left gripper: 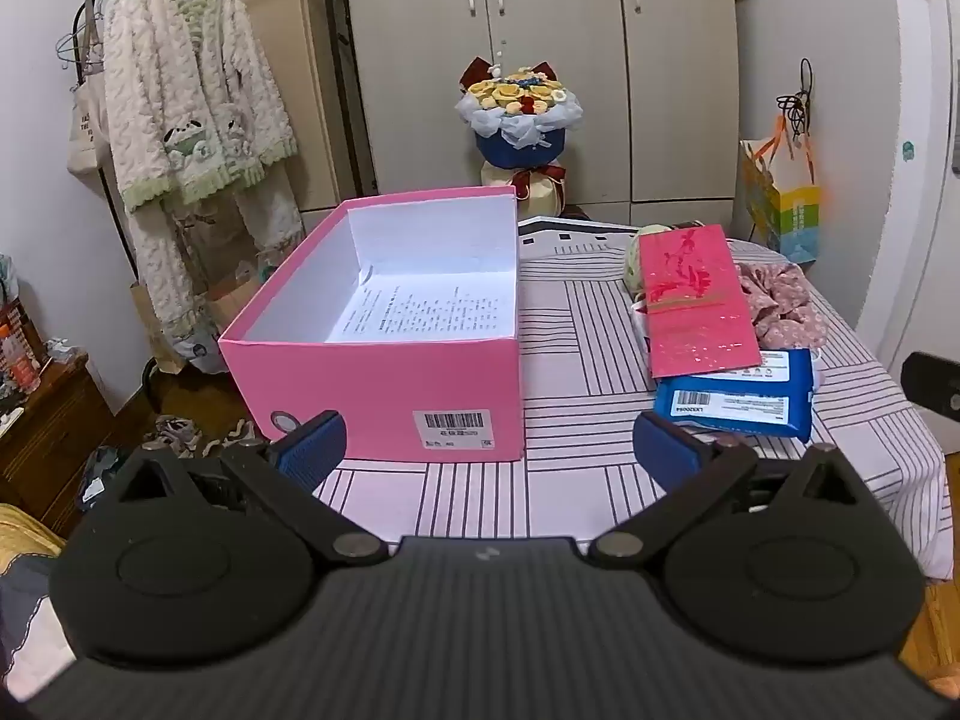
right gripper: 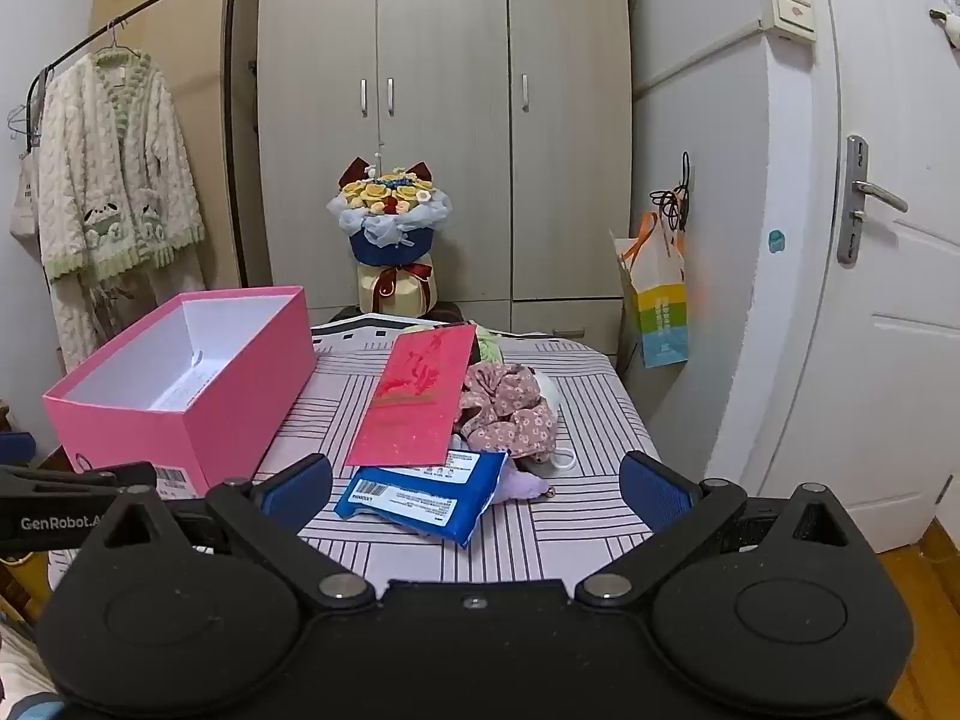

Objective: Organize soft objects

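An open pink box stands on the left of the striped table, with only a printed sheet inside. To its right lies a heap: a red envelope, a blue wipes pack, a pink floral scrunchie, a lilac soft item and a white mask. My left gripper hangs open before the box's near right corner. Just short of the wipes pack, my right gripper is open and holds nothing.
The table's striped cloth drops off at the right. Behind the table stand a flower bouquet, grey wardrobe doors and a hanging paper bag. A robe on a rack hangs at left, a white door at right.
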`<move>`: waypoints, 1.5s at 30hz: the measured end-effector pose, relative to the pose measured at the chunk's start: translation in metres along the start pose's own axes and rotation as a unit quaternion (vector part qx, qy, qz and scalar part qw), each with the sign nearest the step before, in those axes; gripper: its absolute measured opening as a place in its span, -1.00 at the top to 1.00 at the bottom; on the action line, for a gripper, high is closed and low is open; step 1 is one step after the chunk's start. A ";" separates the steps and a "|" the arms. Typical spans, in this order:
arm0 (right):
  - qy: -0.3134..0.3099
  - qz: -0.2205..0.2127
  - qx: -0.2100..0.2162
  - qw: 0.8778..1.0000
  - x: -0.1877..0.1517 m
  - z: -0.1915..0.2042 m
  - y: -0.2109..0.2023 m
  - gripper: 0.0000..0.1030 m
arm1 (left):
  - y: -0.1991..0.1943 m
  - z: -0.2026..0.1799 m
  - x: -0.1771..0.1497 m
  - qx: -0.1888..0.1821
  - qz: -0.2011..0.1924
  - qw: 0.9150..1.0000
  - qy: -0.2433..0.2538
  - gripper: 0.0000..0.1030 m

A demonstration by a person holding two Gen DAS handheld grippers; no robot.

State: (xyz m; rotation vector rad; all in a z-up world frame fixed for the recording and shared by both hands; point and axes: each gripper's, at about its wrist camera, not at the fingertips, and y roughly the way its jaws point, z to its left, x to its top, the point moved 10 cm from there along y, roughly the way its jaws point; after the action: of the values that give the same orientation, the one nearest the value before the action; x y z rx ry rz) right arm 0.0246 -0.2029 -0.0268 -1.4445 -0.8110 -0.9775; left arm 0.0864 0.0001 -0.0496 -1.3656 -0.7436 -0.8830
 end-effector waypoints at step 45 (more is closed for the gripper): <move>-0.021 0.017 -0.008 1.000 -0.013 -0.001 0.007 -1.00 | 0.001 0.009 0.001 -0.026 -0.057 0.998 -0.019 -1.00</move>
State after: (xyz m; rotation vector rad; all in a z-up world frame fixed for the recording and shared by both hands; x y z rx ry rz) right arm 0.0253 -0.2038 -0.0412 -1.4916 -0.8094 -0.9327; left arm 0.0876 0.0093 -0.0486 -1.4008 -0.8396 -0.9735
